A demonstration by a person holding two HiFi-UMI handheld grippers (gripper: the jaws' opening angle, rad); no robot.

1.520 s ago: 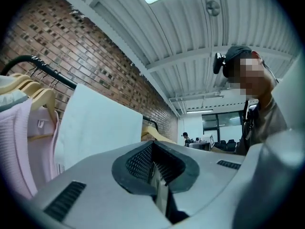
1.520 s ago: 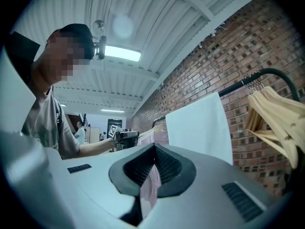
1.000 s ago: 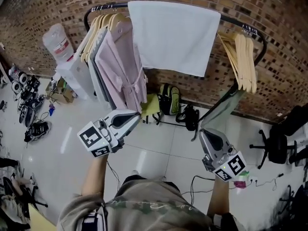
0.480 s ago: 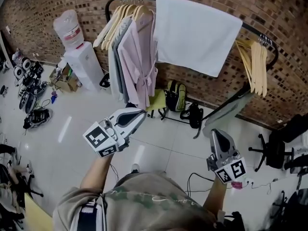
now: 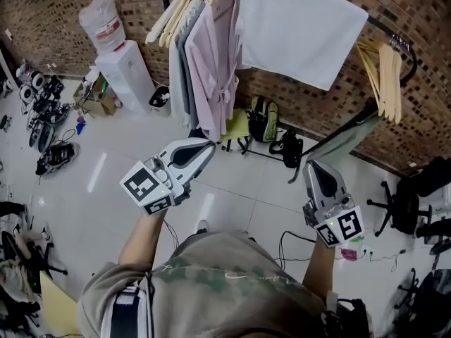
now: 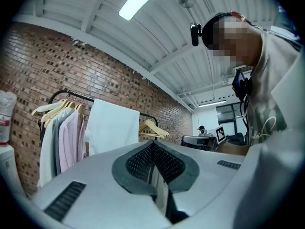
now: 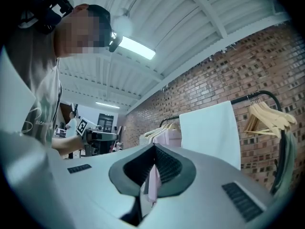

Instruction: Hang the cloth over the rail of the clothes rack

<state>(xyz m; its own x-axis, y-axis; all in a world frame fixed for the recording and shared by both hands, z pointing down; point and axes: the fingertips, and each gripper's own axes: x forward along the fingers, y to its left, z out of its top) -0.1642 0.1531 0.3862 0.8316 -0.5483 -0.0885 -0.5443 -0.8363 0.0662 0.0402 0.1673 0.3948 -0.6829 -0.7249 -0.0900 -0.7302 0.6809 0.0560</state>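
A brick wall (image 5: 63,5) fills the back, with pale tiled floor (image 5: 106,189) below it. Along the wall runs the dark rail (image 7: 243,99) of the rack. The white cloth (image 5: 299,30) is draped over that rail, between a bunch of pink and grey garments (image 5: 208,62) on one side and bare wooden hangers (image 5: 386,76) on the other. It hangs flat and smooth, its lower edge slightly slanted. By this, the hanging looks done.

The cloth looks like a towel: soft, light and limp, with no stiffness of its own. It probably stays put by its own drape and friction, and could slip off if far more hangs on one side of the rail. For any straightening, the lower corners seem the best hold, one per gripper. Pinch a fold of fabric there, since a flat face gives little to bite on.

The left gripper (image 5: 208,146) and right gripper (image 5: 313,166) are held low, well apart from the rack. Both point towards it. Each has its jaws closed together, with nothing held.
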